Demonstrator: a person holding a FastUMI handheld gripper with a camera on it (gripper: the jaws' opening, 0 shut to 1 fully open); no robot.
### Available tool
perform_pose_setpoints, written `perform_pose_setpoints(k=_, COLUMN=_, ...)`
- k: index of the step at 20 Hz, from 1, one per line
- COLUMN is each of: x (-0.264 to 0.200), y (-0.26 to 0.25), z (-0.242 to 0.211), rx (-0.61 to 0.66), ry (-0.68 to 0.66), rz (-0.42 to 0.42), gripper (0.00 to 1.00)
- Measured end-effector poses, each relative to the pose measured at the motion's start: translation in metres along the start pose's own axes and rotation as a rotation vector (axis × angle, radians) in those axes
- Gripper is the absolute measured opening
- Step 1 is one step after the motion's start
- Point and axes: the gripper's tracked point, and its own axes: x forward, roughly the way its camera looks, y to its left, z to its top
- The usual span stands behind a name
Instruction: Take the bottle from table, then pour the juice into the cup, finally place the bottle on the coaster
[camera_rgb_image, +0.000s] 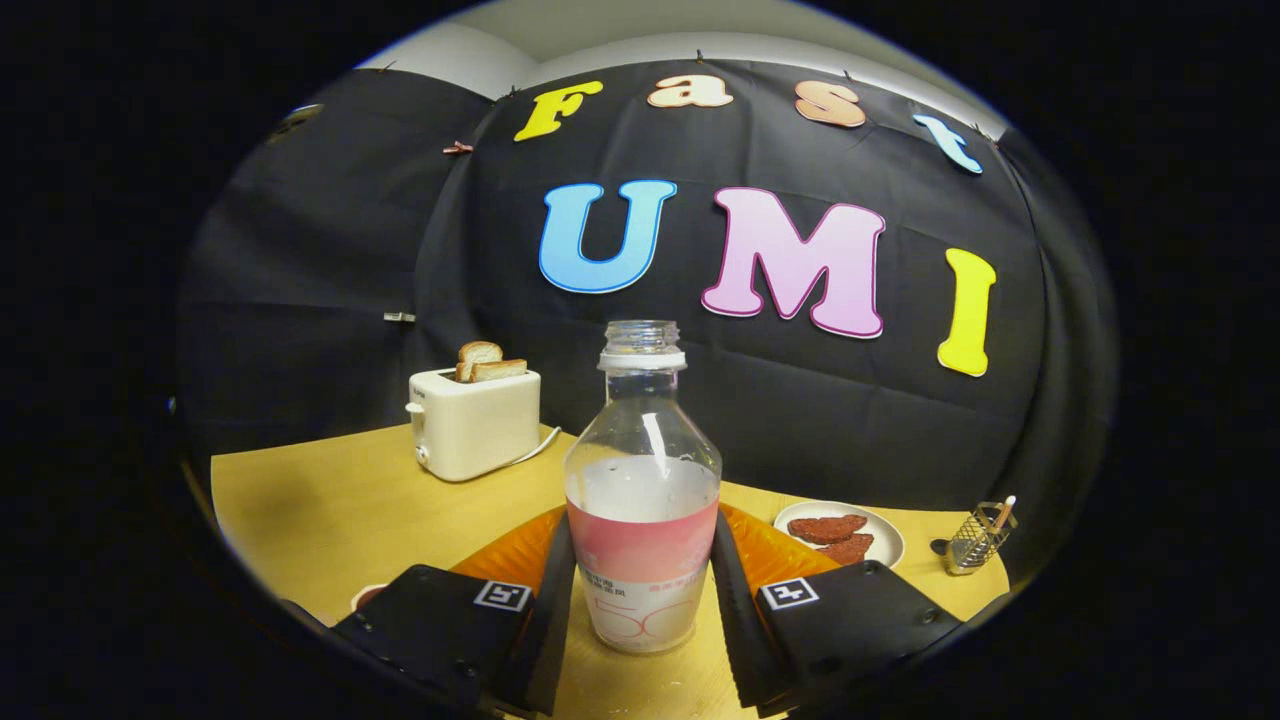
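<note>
we have the gripper clamped on the uncapped bottle, both fingers pressing its sides; it stands upright between them over the wooden table, toaster beyond

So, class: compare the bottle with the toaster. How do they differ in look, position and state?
The bottle is clear and tall with an open neck, partly filled; the toaster is cream, boxy and opaque, with toast sticking up. The bottle stands between the gripper jaws, which press its sides; the toaster sits untouched, farther back by the wall. Both stand upright on the table.
</note>
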Motion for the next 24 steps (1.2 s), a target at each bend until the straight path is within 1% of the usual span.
perform_pose_setpoints(k=6, x=0.032, y=-0.005, z=-0.036, rx=0.04, ry=0.032, rz=-0.012, gripper=0.68)
perform_pose_setpoints(k=10, x=0.044, y=-0.011, z=-0.059, rx=0.057, ry=0.061, rz=-0.028, gripper=0.68)
perform_pose_setpoints(k=16, x=0.047, y=-0.015, z=-0.078, rx=0.073, ry=0.085, rz=-0.049, gripper=0.69)
perform_pose_setpoints(k=21, x=0.044, y=-0.017, z=-0.08, rx=0.101, ry=0.081, rz=-0.062, gripper=0.74)
perform_pose_setpoints(k=24, x=0.04, y=-0.015, z=-0.088, rx=0.116, ry=0.115, rz=-0.055, gripper=0.76)
